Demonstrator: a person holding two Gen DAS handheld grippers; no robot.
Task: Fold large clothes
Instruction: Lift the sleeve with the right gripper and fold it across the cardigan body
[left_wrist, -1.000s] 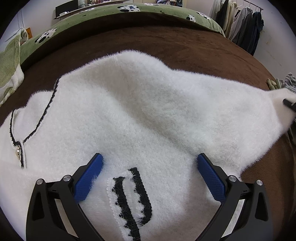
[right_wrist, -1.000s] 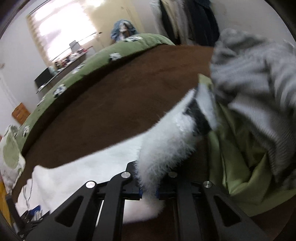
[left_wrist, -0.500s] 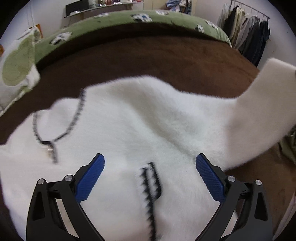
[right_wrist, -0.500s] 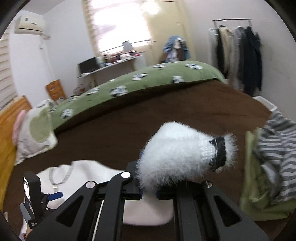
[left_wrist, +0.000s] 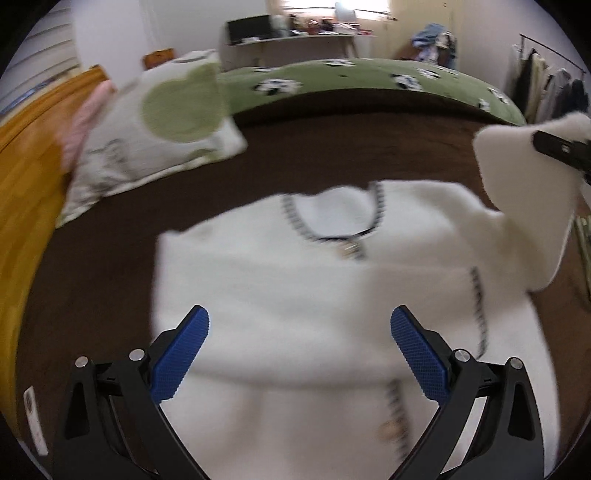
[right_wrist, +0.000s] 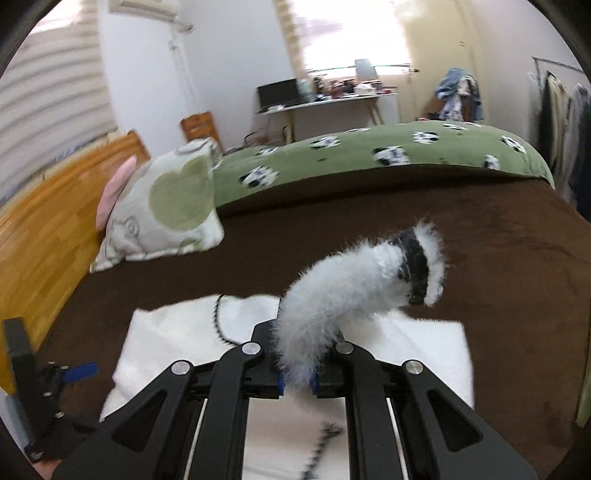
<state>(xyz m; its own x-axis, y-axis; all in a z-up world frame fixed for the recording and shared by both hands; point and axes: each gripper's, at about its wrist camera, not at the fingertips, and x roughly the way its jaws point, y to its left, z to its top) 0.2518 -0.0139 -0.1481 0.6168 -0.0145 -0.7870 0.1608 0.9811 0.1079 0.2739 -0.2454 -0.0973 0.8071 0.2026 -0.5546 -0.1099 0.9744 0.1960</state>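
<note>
The right gripper (right_wrist: 297, 376) is clamped tight on the fluffy sleeve (right_wrist: 354, 284) of the white cardigan (left_wrist: 295, 280), the cuff sticking up toward one o'clock. The left gripper (left_wrist: 299, 350) hangs wide open above the garment, its blue pads (left_wrist: 181, 354) touching nothing. The cardigan lies flat on the brown blanket (left_wrist: 332, 147).

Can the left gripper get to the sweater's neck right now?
Probably yes. The left gripper has open jaws above the white sweater, and nothing lies between it and the neckline.
</note>
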